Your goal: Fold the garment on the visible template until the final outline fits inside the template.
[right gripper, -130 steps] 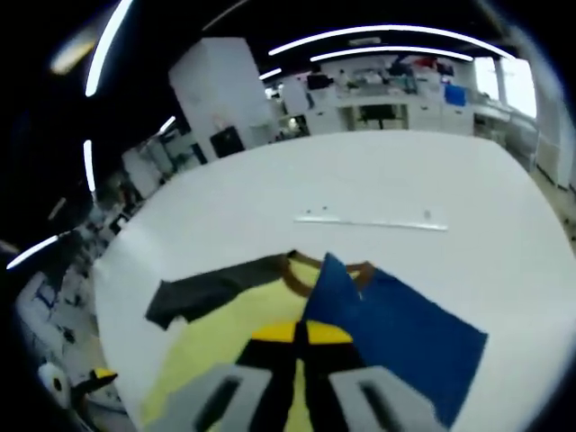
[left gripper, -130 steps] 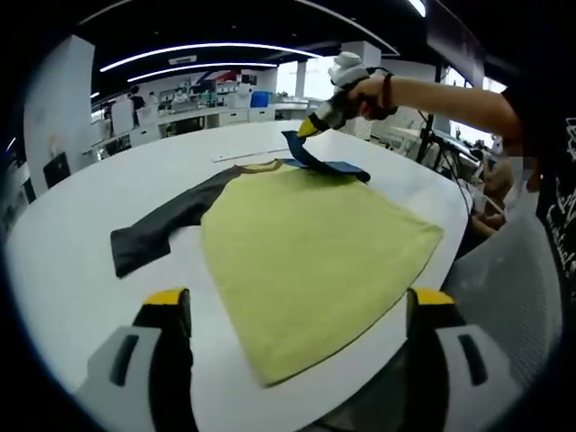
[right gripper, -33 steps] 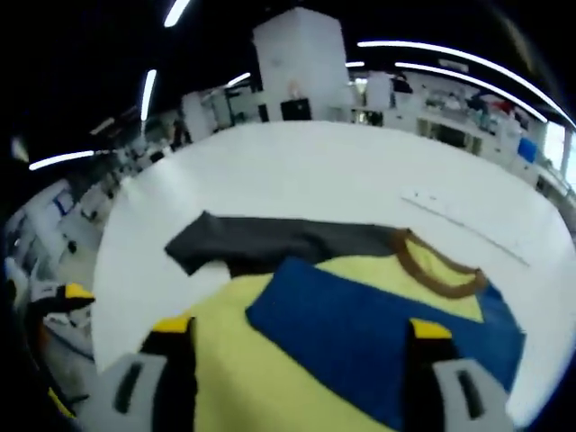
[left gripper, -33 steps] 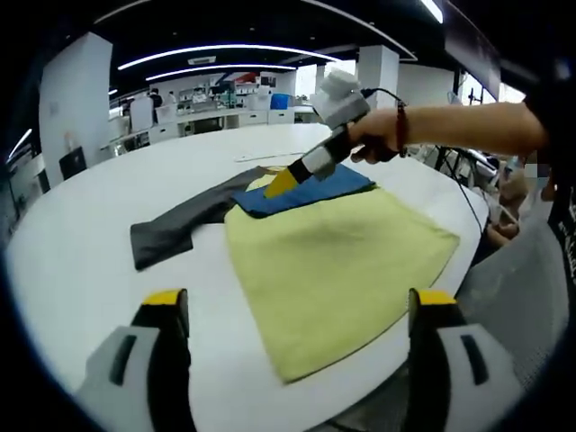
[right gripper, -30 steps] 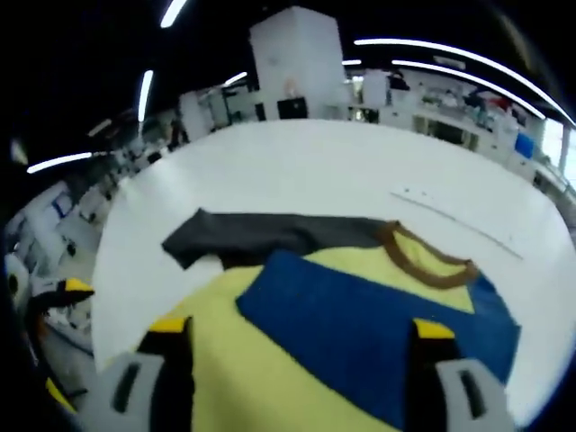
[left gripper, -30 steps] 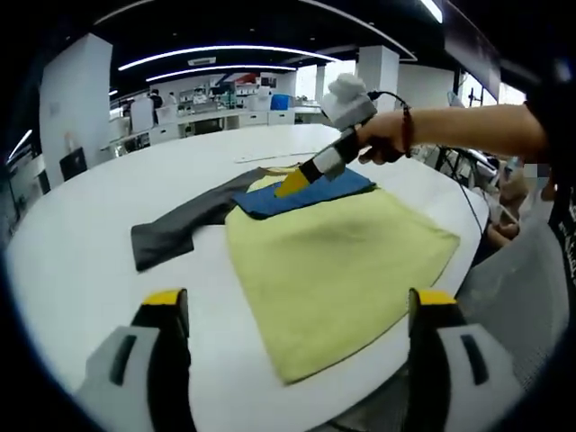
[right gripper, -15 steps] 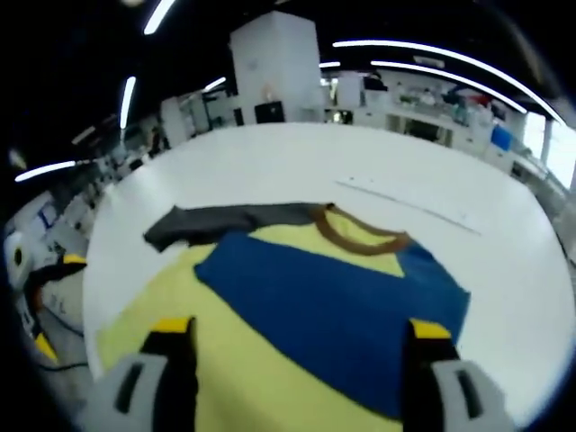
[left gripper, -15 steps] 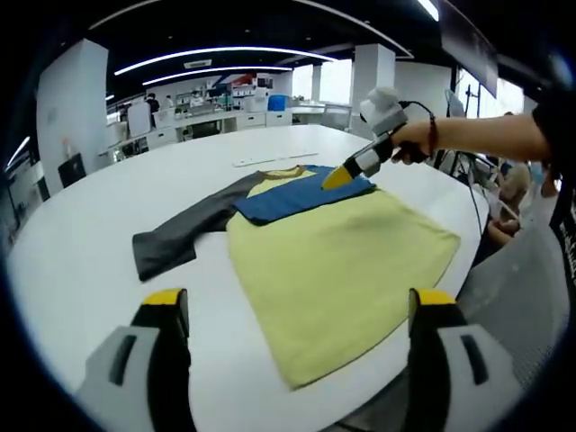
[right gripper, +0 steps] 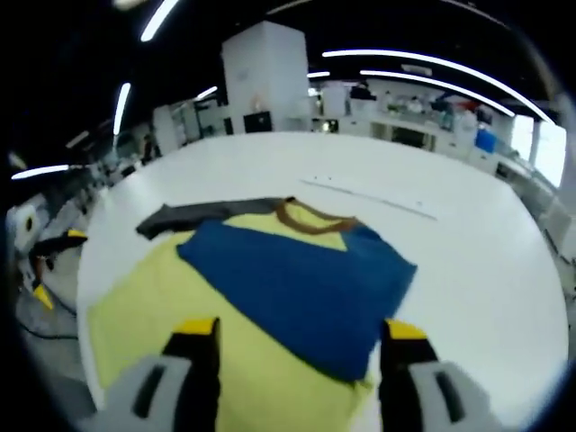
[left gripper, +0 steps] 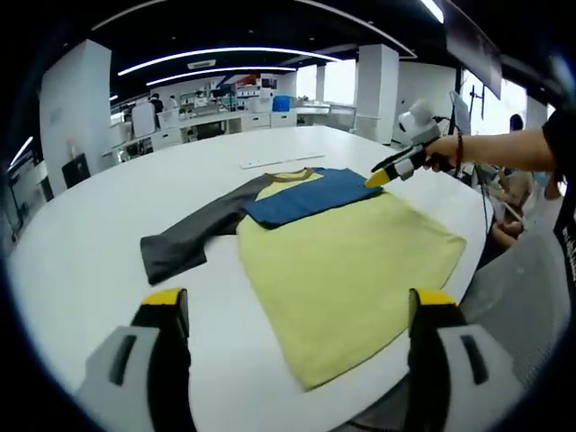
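A yellow long-sleeved shirt [left gripper: 351,261] lay flat on the round white table [left gripper: 81,243], its hem toward the near edge and its brown collar [right gripper: 310,219] at the far end. The blue sleeve [right gripper: 297,288] was folded across the chest, while the grey sleeve [left gripper: 193,229] stretched out to the left on the bare tabletop. The left gripper [left gripper: 297,310] hovered at the near edge, jaws spread wide and holding nothing. The right gripper [right gripper: 292,337] hung over the blue sleeve, jaws also apart and empty; in the left gripper view it sat at the far right, held in a person's hand [left gripper: 443,162]. A thin white strip [left gripper: 274,162] lay on the table beyond the collar.
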